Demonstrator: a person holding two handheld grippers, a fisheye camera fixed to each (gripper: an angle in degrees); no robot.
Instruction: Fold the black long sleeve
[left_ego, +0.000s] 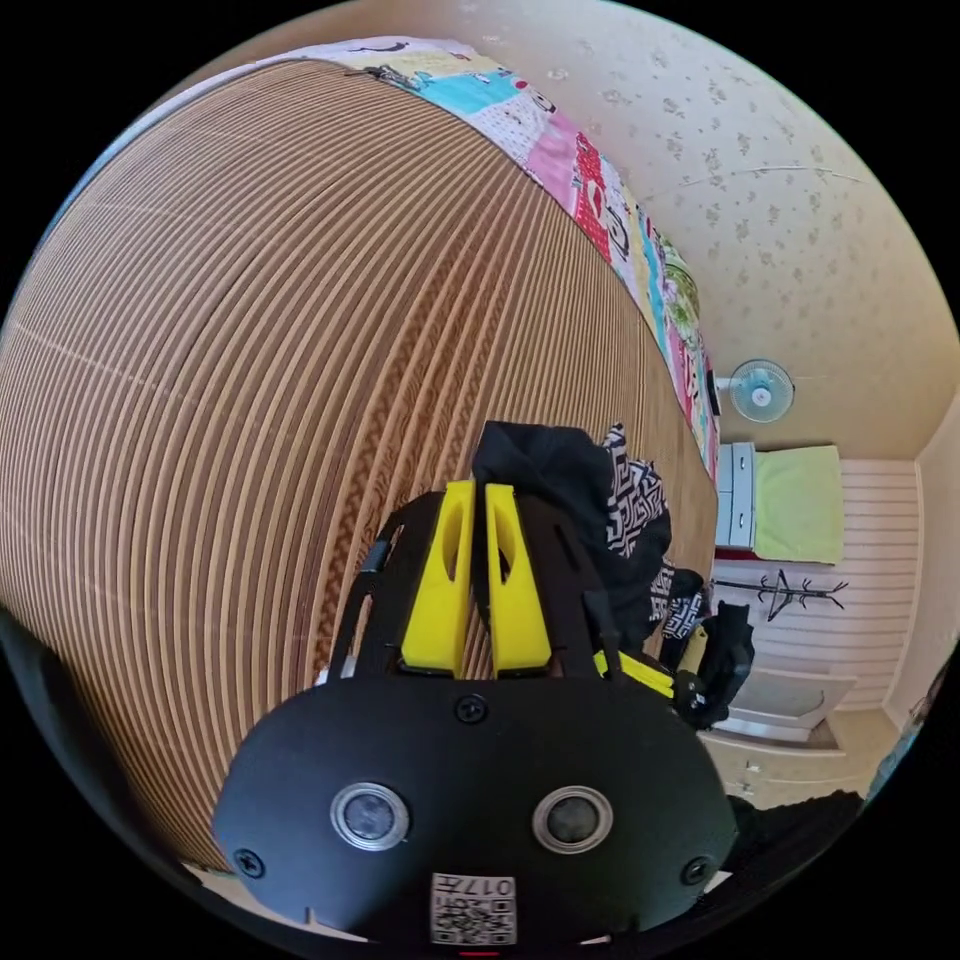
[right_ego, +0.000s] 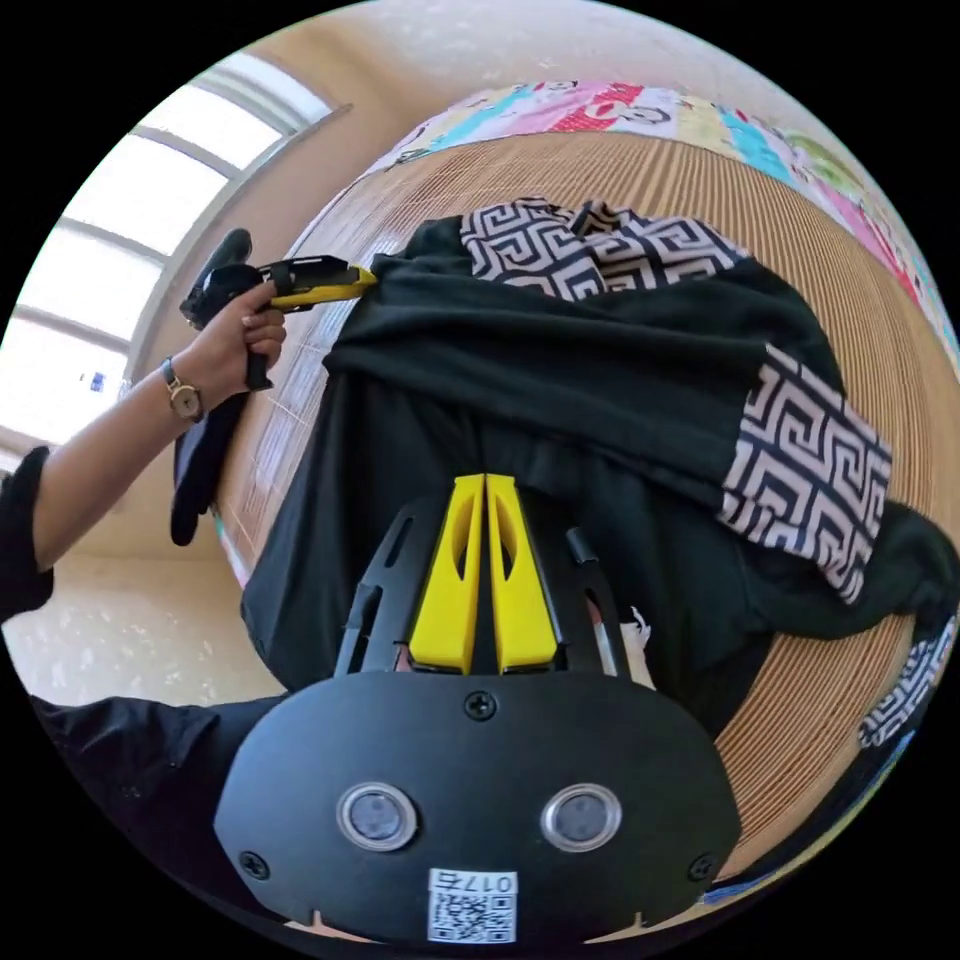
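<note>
While both grippers (right_ego: 485, 480) pinch, black long sleeve (right_ego: 560, 370) spreads.

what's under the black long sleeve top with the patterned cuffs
The black long sleeve top lies on a brown striped woven mat. A colourful patchwork cover shows beyond the mat. Anything beneath the fabric is hidden.

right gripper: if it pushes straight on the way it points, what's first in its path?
Probably the black shirt: the right gripper has its jaws together, tips over the black cloth, maybe pinching it already. Depth is unclear. The patterned sleeve lies off to one side.
</note>
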